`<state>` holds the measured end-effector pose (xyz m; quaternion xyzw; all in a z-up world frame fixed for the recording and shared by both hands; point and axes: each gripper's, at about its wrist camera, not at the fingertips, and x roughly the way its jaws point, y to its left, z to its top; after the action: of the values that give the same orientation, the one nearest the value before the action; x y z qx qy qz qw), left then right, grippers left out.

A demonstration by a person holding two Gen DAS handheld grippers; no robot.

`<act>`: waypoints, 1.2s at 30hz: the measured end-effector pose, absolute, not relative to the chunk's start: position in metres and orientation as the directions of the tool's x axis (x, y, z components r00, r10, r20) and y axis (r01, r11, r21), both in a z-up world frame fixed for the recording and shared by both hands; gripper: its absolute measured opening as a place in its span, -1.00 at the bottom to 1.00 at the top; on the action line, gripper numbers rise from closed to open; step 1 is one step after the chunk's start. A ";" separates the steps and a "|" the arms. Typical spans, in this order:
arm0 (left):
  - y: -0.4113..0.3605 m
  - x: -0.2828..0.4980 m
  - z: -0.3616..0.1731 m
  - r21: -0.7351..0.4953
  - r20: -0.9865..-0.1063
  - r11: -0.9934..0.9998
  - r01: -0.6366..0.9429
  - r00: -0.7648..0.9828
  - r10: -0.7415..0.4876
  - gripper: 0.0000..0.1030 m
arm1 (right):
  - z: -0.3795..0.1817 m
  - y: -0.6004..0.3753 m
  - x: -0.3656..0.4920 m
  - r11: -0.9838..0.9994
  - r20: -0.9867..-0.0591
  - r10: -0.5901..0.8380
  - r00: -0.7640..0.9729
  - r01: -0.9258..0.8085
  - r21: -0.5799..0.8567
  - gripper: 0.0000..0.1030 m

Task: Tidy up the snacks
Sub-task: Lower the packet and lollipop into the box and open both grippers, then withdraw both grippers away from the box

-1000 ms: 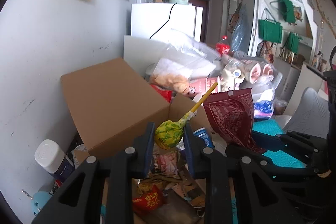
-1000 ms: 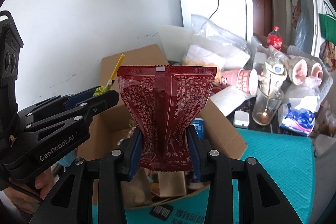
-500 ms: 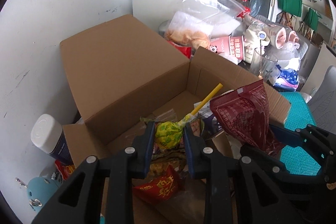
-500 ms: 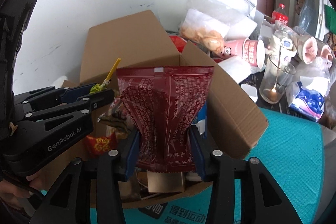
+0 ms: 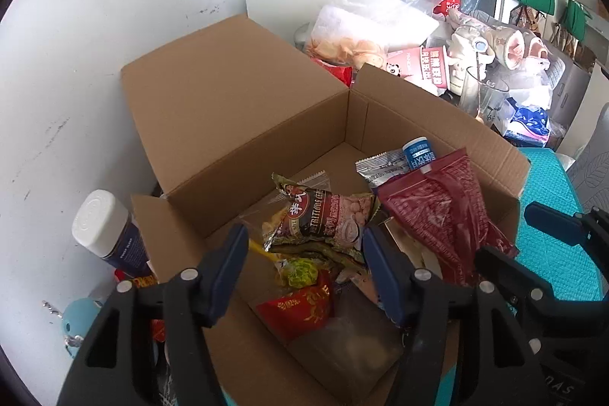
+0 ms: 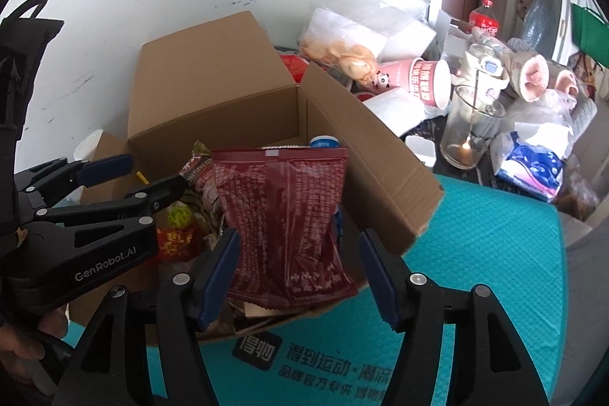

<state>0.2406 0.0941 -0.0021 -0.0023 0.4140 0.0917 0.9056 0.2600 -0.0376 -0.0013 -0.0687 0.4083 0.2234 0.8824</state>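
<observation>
An open cardboard box (image 5: pixel 247 101) holds several snack packets. My left gripper (image 5: pixel 304 269) hangs over its near left corner with its jaws opening. A green lollipop (image 5: pixel 300 273) with a yellow stick lies loose on the packets below and between them, touching neither pad. In the right wrist view that left gripper (image 6: pixel 144 177) is at the left, above the lollipop (image 6: pixel 179 215). My right gripper (image 6: pixel 297 273) is at the box's near edge with its jaws opening. The dark red snack packet (image 6: pixel 285 215) stands between them, clear of the right pad and leaning toward the left one. The packet (image 5: pixel 437 215) rests inside the box.
A white-capped bottle (image 5: pixel 102 227) stands left of the box against the wall. Behind and right of the box are a bag of crisps (image 6: pixel 342 52), a pink paper cup (image 6: pixel 422 82), a glass with a spoon (image 6: pixel 472 132) and a cola bottle (image 6: pixel 483 21). A teal mat (image 6: pixel 475 253) covers the table.
Both grippers sank toward the box and their jaws spread. The left one let go of the lollipop, which now lies on the packets. The right one loosened on the red packet.
</observation>
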 end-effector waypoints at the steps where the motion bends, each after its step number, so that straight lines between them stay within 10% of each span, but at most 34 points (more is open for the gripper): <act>1: 0.093 0.238 0.000 0.073 -0.749 0.983 -0.167 0.642 0.164 0.20 | 0.000 -0.040 0.259 0.893 -0.749 0.335 0.572 -0.445 0.060 0.27; 29: 0.070 0.129 0.100 0.038 -0.570 0.985 -0.170 0.806 0.161 0.21 | 0.105 -0.065 0.164 0.919 -0.562 0.319 0.763 -0.395 -0.014 0.32; 36: 0.062 0.092 0.120 0.035 -0.510 0.989 -0.147 0.848 0.144 0.49 | 0.121 -0.079 0.127 0.927 -0.518 0.311 0.797 -0.374 -0.019 0.39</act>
<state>0.0918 0.0619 0.1196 -0.0024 0.2649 0.0756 0.9613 0.1266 -0.0786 0.1206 -0.0600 0.2622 0.1809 0.9460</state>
